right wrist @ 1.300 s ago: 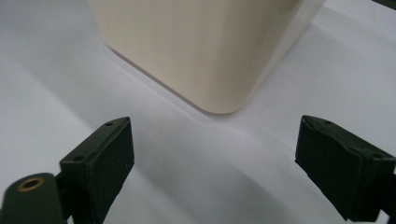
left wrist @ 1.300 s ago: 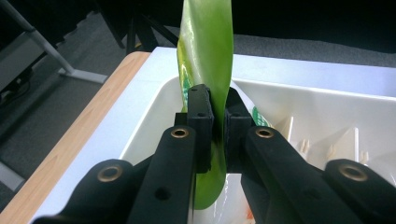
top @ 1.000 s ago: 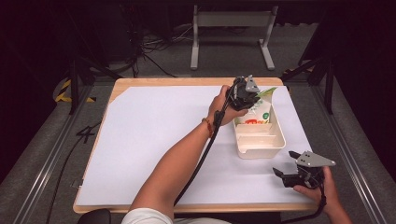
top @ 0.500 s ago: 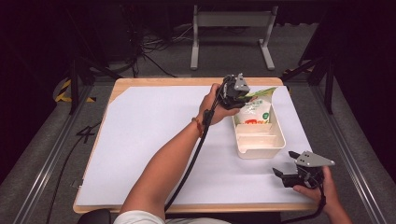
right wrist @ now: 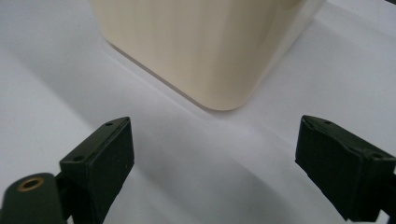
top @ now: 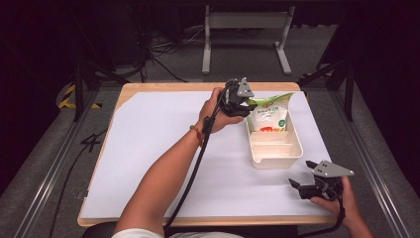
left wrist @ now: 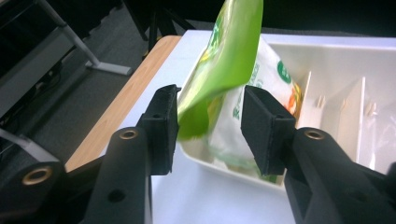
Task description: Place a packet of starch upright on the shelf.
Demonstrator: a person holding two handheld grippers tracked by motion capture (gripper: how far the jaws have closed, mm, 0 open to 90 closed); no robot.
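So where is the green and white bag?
In the high view, the bag stands in the far compartment of the white tray, right of the left gripper.

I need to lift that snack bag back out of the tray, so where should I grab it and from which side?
Grip the snack bag by its green top flap, which sticks up above the tray rim. Come from the tray's far-left corner, as the left gripper is now: its jaws have just been opening and straddle the flap's edge. The flap is thin and flat, so it probably pinches easily.
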